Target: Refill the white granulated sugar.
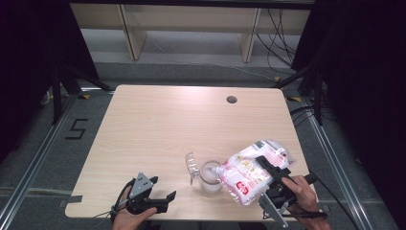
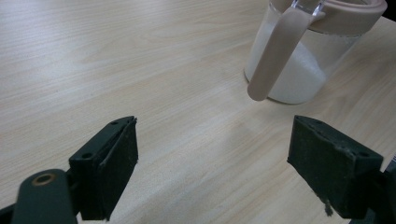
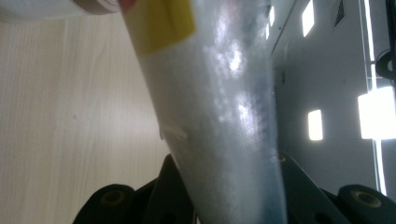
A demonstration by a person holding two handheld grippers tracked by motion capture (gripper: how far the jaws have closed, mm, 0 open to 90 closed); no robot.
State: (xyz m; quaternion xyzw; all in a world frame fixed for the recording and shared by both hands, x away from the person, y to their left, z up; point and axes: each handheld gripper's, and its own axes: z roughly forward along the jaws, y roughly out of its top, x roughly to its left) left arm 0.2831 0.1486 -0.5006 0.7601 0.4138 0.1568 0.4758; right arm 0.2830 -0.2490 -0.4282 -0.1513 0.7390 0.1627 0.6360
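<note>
White granules already lie in the bottom of the jug [image 1: 210, 176], so pouring appears under way, with most of the bag [image 1: 251, 172] seemingly still full. Nearest, the left tongs [image 1: 163, 199] rest wide open and empty on the surface [image 1: 158, 124]. The right tongs [image 1: 268, 168] clamp the bag, tilted over the jug's mouth.

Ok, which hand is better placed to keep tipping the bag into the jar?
Right. The right gripper is shut on the bag, whose mouth sits at the jar. The left gripper rests open on the table, apart from the jar.
</note>
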